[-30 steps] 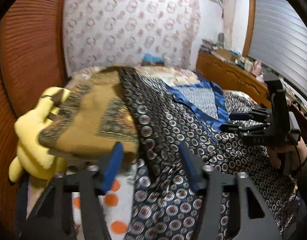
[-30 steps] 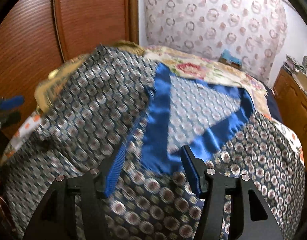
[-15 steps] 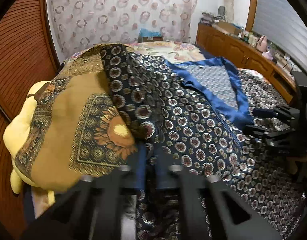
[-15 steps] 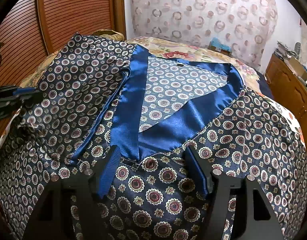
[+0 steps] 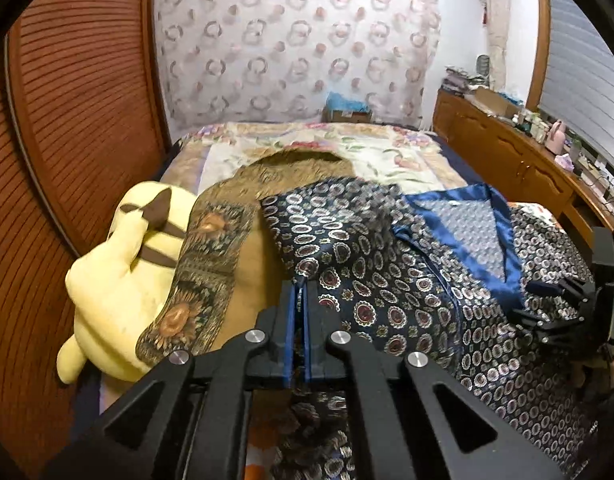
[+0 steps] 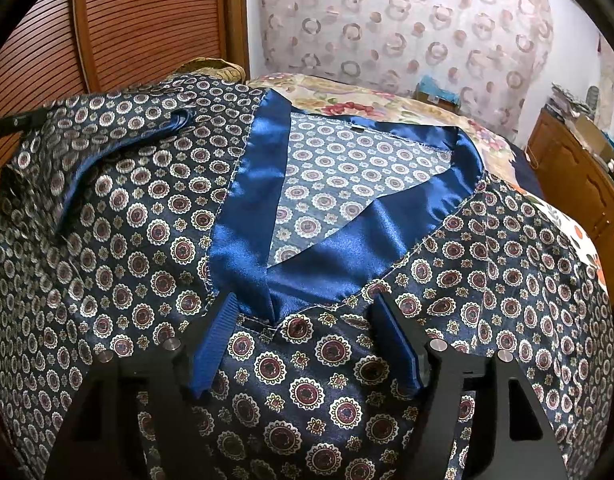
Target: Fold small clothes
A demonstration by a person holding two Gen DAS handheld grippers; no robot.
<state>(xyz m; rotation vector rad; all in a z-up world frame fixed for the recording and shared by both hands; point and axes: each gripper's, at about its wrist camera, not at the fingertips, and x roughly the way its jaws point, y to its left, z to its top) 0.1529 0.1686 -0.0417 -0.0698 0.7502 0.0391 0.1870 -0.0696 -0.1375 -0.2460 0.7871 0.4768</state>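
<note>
1. One navy satin garment [image 6: 155,240], printed with round medallions and edged by a glossy blue V-collar [image 6: 247,216], lies spread over the floral bedspread [image 5: 387,152].
2. The right gripper [image 6: 305,336] hovers wide open over the collar's point, holding nothing.
3. The left gripper [image 5: 298,308] is clamped tight on the garment's left edge beside a yellow plush toy [image 5: 119,276].

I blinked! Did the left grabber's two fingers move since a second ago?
Yes. The left gripper has snapped shut on the dark patterned shirt, and it now sits closer to the yellow plush toy.
</note>
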